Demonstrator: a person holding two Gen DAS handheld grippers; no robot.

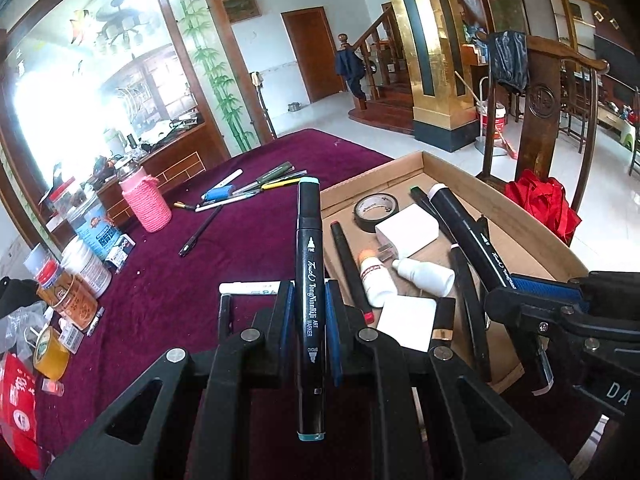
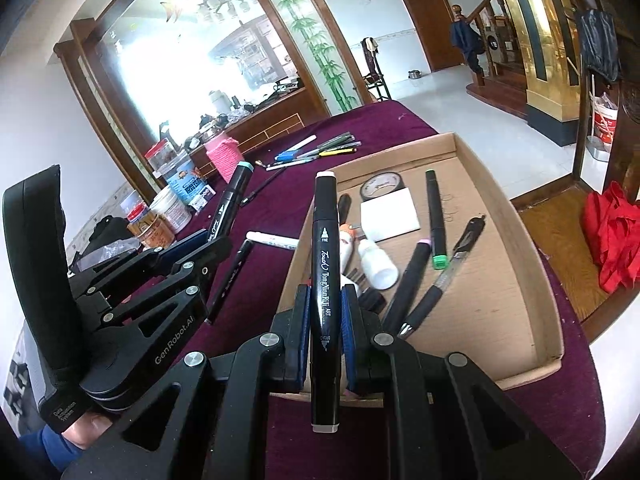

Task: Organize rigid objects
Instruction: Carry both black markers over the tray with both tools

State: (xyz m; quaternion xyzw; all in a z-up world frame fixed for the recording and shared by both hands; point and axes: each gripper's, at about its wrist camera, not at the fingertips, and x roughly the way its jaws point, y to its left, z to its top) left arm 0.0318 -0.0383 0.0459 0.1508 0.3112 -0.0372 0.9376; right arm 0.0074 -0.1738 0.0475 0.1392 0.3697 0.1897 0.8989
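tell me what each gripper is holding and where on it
Left gripper: teal-capped black marker, clamped below mid-barrel. Right gripper: pale-capped black marker, also clamped below mid-barrel.

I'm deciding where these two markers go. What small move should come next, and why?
Probably carry both over the cardboard tray and lower them in. The left gripper holds a teal-capped marker, the right gripper a white-capped marker, and similar markers already lie in the tray.
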